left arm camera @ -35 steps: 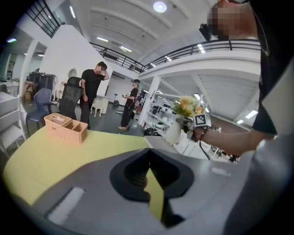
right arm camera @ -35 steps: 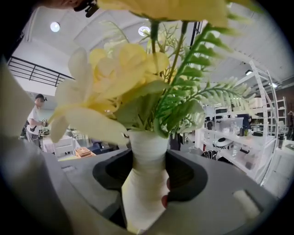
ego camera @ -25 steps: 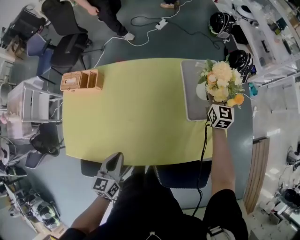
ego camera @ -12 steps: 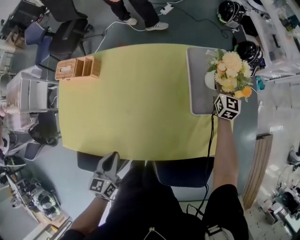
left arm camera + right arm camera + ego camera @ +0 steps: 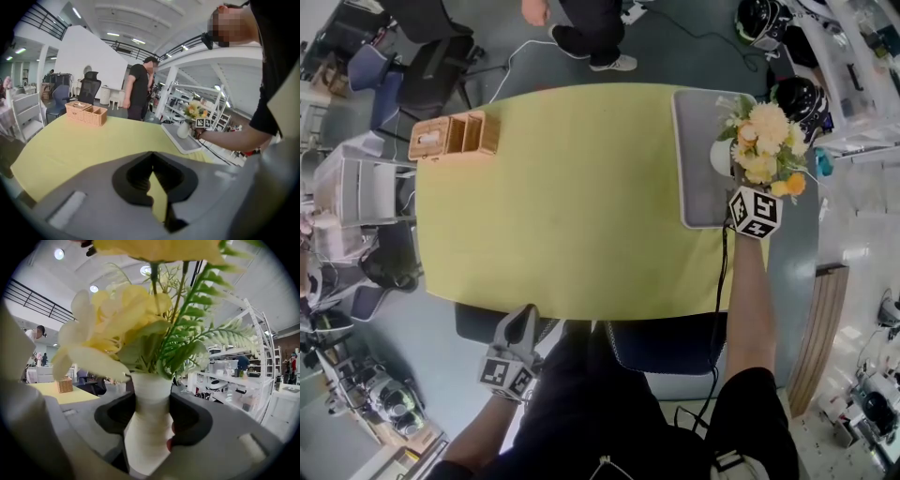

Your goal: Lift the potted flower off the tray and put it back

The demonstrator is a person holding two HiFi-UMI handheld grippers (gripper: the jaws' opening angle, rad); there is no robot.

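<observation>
Over the tray, potted flower upright, blooms up, in right gripper.

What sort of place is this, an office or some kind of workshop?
Likely an open-plan lab or workshop: white shelving racks full of gear, rolling office chairs, and helmets near the yellow table.

A wicker basket is set at a corner of the yellow table. Office chairs are seen beyond.

The right tongs meet the potted flower over the grey tray.
</observation>
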